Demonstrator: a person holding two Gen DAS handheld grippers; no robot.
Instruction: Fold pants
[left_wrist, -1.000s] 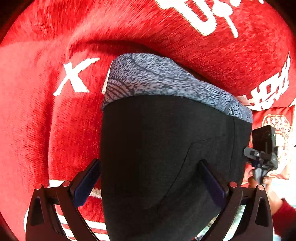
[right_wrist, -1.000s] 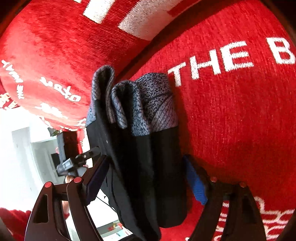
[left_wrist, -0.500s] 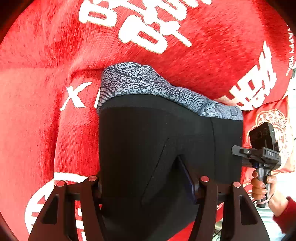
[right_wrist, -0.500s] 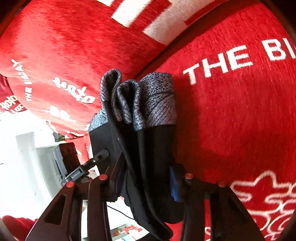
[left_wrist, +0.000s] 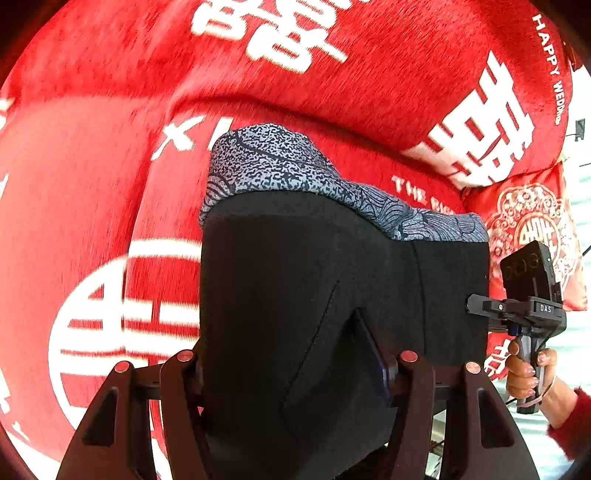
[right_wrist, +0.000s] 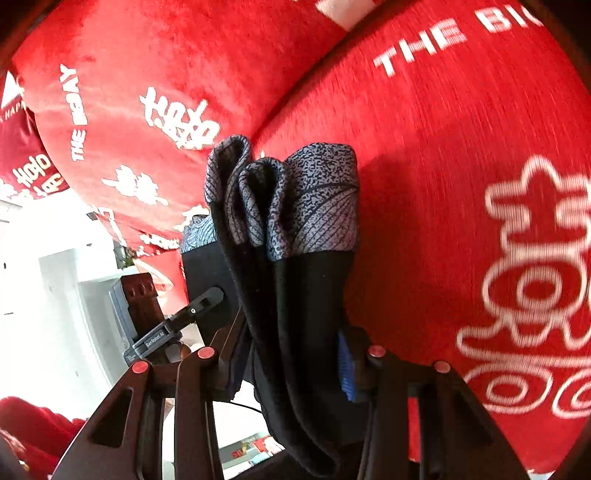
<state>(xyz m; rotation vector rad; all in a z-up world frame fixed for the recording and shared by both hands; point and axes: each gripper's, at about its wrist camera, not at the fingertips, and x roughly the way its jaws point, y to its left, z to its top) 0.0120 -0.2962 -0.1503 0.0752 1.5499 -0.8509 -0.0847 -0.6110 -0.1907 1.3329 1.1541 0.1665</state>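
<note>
**Between both jaw pairs: one pair of pants, held up off a red sofa**

Between the two grippers hangs the item: black pants (left_wrist: 332, 295) with a grey patterned waistband (left_wrist: 295, 166), already doubled into layers, held clear of the cushions. The long axis runs from one gripper across to the other, with the waistband on the far edge from both cameras.

Left gripper (left_wrist: 291, 369): jaws have just been closing and now pinch the black cloth near its left end; the flat panel spreads ahead of them.

Right gripper (right_wrist: 291, 354): jaws have likewise just been closing and now clamp the bunched right end, where the waistband (right_wrist: 295, 199) shows in several stacked folds. From the left wrist view the same tool (left_wrist: 528, 306) sits at the cloth's right edge, in the person's hand (left_wrist: 524, 373).

Surroundings: red seat cushion (right_wrist: 443, 184) with white lettering beneath; red back cushion (left_wrist: 332, 74) behind.

Judgement: both ends are equally in hand, so the coming fold or lay-down turns on keeping that held edge level across the seat.
</note>
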